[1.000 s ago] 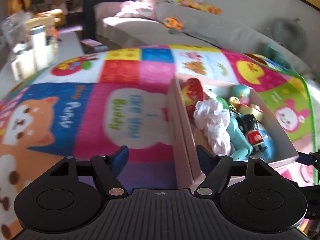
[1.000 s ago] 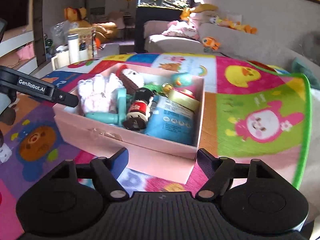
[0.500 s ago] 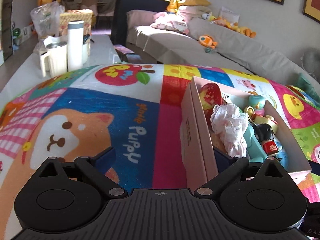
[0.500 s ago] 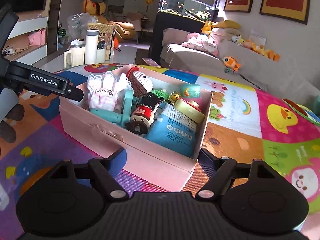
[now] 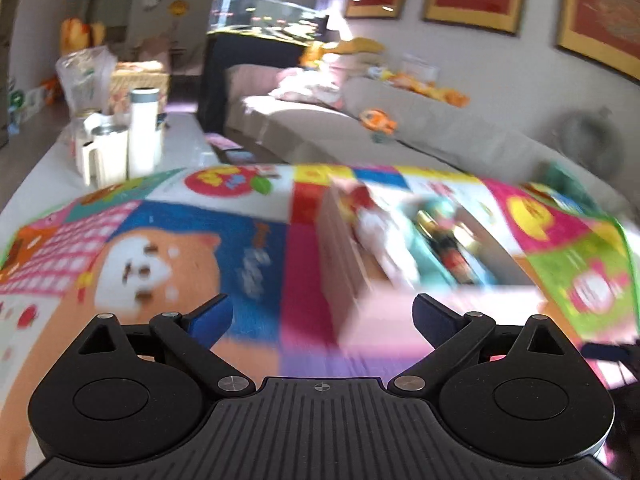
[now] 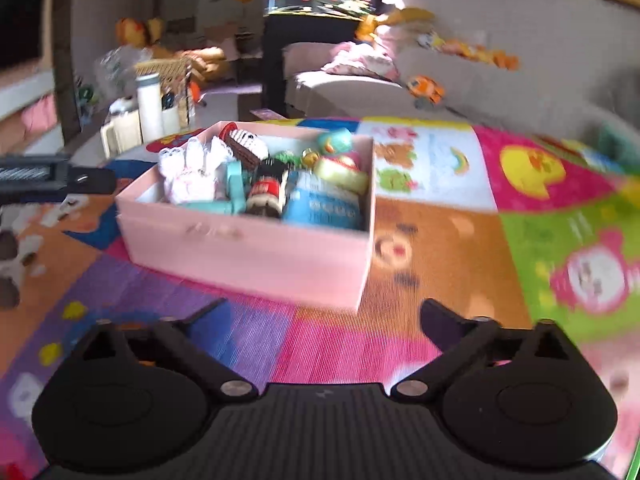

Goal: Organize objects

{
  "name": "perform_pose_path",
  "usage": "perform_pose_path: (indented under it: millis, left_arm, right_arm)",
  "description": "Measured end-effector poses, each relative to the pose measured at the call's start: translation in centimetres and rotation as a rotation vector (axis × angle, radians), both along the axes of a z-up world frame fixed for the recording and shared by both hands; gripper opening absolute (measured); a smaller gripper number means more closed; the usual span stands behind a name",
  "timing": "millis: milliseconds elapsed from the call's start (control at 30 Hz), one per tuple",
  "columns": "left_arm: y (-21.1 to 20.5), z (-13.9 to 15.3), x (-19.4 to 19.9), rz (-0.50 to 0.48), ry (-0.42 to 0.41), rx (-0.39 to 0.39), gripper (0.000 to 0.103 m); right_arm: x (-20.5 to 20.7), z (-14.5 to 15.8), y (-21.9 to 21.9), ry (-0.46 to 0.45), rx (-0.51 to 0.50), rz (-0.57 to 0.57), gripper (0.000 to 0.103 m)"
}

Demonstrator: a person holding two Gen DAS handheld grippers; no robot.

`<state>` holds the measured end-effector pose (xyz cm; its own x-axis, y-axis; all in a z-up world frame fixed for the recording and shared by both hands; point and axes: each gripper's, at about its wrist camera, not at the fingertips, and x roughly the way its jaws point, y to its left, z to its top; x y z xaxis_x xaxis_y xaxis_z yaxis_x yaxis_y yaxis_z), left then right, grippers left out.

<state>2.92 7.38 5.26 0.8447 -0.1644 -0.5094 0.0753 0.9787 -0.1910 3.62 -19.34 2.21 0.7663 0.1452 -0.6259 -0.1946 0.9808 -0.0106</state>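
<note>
Sitting on colourful cartoon-print play mat [image 6: 440,248]: open pink cardboard box [image 6: 256,252], toy-filled. Hovering nearby, gaping, holding nothing: left gripper [image 5: 322,320], right gripper [image 6: 324,320].

Pink box [image 6: 256,248] on multicoloured cartoon-patchwork mat [image 6: 440,248]

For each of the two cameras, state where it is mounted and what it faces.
Left wrist: on the left gripper, jaws open and empty, facing the pink box from its left side, across the play mat.
Right wrist: on the right gripper, jaws open and empty, facing the box's long side; the left gripper's body shows at the left edge.
Shared: box, mat, sofa, white bottle.
</note>
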Motion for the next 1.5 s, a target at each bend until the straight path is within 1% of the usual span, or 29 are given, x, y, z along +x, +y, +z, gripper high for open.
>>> perform_pose_path:
  millis: [100,167,267,300,333,367,433,500,600,867,1500]
  left_arm:
    - [-2.2,-1.4,-4.2,-0.044,0.041,0.066,0.1]
    - [-3.5,-2.7,-6.2,-0.055,0.074,0.093,0.1]
    - [-4.9,-4.6,-7.2,-0.062,0.13,0.131,0.1]
    - [-5.4,-4.9,-7.3,-0.047,0.113,0.173,0.1]
    - [-6.0,-5.0,-7.0,-0.04,0.121,0.213,0.1]
    - [-6.3,-5.0,-6.7,-0.031,0.122,0.225,0.1]
    - [-6.3,-5.0,-6.1,-0.011,0.128,0.215,0.101]
    - [-6.4,-5.0,-5.8,0.005,0.13,0.213,0.101]
    - [-6.5,-5.2,-5.5,0.019,0.131,0.209,0.101]
    - [-6.9,-5.3,-4.7,0.046,0.134,0.213,0.102]
    - [-6.9,-5.2,-4.8,0.046,0.134,0.212,0.102]
  right_arm:
    - [-2.9,-0.8,-0.3,0.058,0.034,-0.019,0.103]
    - [-4.6,-1.5,-0.4,0.084,0.033,-0.046,0.103]
    - [-5.9,-2.9,-0.5,0.14,0.007,-0.081,0.103]
    - [-6.5,-3.1,-0.5,0.096,-0.002,-0.074,0.103]
    - [-6.6,-3.3,-0.6,0.093,-0.001,-0.077,0.103]
    - [-6.5,-3.2,-0.8,0.101,0.012,-0.079,0.103]
    - [-6.1,-3.2,-0.9,0.099,0.001,-0.069,0.103]
    - [-5.8,-3.4,-1.0,0.076,0.007,-0.069,0.103]
    - [-5.4,-3.9,-1.1,0.026,0.017,-0.107,0.103]
    - [-4.9,-3.9,-0.9,0.022,0.014,-0.112,0.103]
    - [-5.0,-3.9,-0.9,0.021,0.015,-0.113,0.103]
